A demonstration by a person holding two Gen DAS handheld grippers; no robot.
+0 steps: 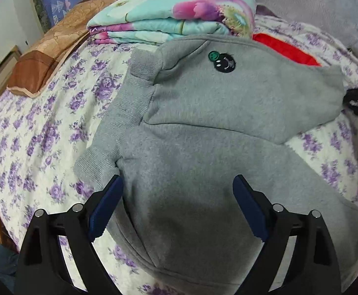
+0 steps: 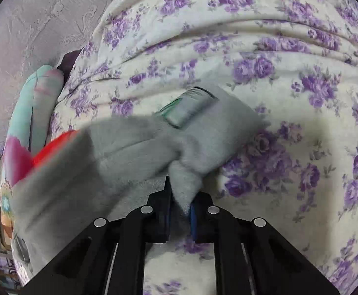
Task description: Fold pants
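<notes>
Grey fleece pants (image 1: pixel 203 127) lie folded over on a bed with a purple-flowered sheet (image 1: pixel 43 135). Ribbed cuffs (image 1: pixel 129 93) point left and a black smiley patch (image 1: pixel 224 63) faces up. My left gripper (image 1: pixel 179 191) is open and empty, hovering just above the lower grey layer. My right gripper (image 2: pixel 180 206) is shut on a pinched corner of the grey pants (image 2: pixel 129 152), with a sewn label (image 2: pixel 191 108) on the cloth beyond it. In the left wrist view the right gripper (image 1: pixel 356 100) shows at the right edge, at the pants' corner.
A folded turquoise and pink floral quilt (image 1: pixel 174 12) lies behind the pants, with a red cloth (image 1: pixel 284 46) beside it. A brown pillow (image 1: pixel 53 49) sits at the back left. A grey patterned wall (image 2: pixel 31 24) stands behind the bed.
</notes>
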